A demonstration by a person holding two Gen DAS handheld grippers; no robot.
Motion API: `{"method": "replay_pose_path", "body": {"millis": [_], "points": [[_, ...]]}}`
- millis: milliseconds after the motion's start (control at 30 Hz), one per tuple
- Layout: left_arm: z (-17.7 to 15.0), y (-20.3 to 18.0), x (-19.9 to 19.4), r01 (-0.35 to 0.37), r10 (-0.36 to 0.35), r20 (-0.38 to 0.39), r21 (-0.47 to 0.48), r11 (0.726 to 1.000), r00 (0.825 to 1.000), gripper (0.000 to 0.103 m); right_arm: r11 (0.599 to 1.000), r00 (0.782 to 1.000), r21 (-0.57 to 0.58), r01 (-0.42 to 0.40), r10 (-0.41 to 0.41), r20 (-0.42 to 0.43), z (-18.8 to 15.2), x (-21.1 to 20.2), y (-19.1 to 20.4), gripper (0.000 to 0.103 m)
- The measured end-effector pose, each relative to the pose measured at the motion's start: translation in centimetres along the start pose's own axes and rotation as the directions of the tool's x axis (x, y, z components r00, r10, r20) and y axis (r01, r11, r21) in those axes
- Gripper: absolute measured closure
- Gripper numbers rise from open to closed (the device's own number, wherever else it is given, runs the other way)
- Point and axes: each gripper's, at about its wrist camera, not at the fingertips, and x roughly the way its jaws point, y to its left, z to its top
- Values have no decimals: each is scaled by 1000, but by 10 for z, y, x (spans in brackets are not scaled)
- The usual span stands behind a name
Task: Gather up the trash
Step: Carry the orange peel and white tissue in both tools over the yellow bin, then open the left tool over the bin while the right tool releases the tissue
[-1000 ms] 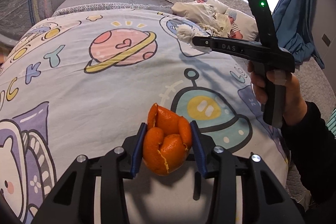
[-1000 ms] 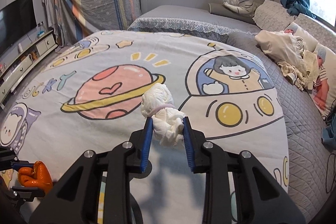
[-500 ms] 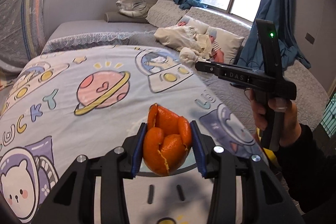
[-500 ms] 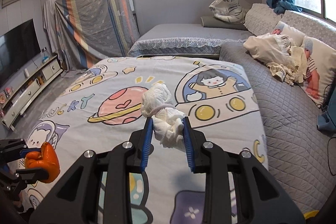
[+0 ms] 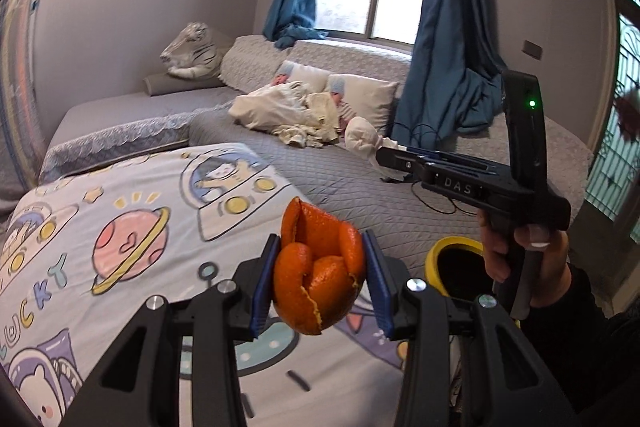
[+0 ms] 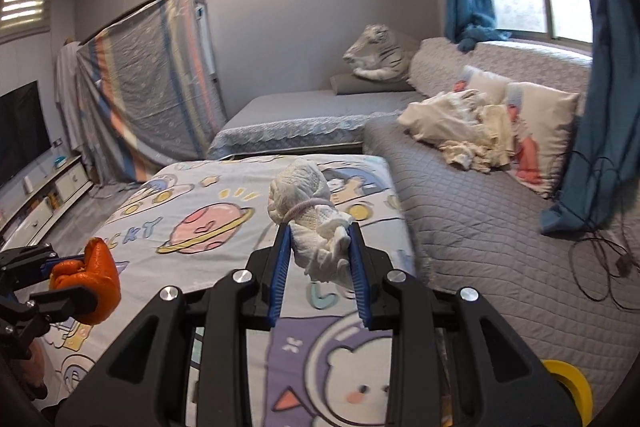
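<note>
My left gripper [image 5: 320, 285] is shut on a lump of orange peel [image 5: 318, 277] and holds it in the air above the cartoon bedspread [image 5: 132, 227]. My right gripper [image 6: 320, 273] is shut on a rolled white diaper [image 6: 310, 219] with an elastic band around it. In the left wrist view the right gripper [image 5: 378, 157] shows at the right, held by a hand, with the diaper [image 5: 360, 137] at its tip. In the right wrist view the left gripper [image 6: 76, 281] shows at the left with the peel [image 6: 96, 279]. A yellow-rimmed bin [image 5: 456, 267] stands below the right gripper, its rim also showing in the right wrist view [image 6: 568, 383].
A grey quilted bed [image 6: 480, 211] lies to the right with crumpled cream cloth [image 6: 464, 123], pillows [image 6: 540, 131] and black cables [image 6: 604, 255]. Blue curtains [image 5: 452, 47] hang by the window. A plush tiger [image 6: 376, 53] lies at the back. A TV stand [image 6: 44, 195] is at far left.
Both grippers have pulled back and up from the bedspread and swung right, each still holding its item. The yellow bin has come into view below the right gripper.
</note>
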Motion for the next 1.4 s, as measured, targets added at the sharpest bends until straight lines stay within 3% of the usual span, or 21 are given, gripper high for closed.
{"method": "replay_pose_path", "body": {"millis": [167, 333, 633, 800, 1100, 1300, 1400], "points": [[12, -40, 19, 74, -73, -8, 75, 994, 997, 64, 992, 994, 68, 109, -110, 14, -16, -35, -47, 76], [20, -79, 49, 160, -156, -43, 130, 978, 987, 64, 958, 972, 167, 232, -233, -10, -46, -71, -106, 75], [20, -153, 119, 335, -313, -144, 176, 926, 939, 64, 872, 919, 295, 391, -388, -71, -100, -120, -179, 75], [11, -185, 159, 409, -372, -210, 169, 897, 904, 64, 830, 903, 360, 427, -412, -121, -122, -125, -203, 75], [-17, -220, 221, 456, -395, -336, 124, 881, 855, 63, 781, 902, 452, 432, -382, -201, -159, -118, -236, 74], [-26, -227, 237, 466, -398, -368, 114, 878, 840, 62, 773, 905, 470, 426, -365, -220, -168, -114, -244, 72], [-27, -225, 240, 472, -409, -372, 91, 877, 833, 55, 761, 896, 474, 443, -379, -230, -169, -114, -247, 61]]}}
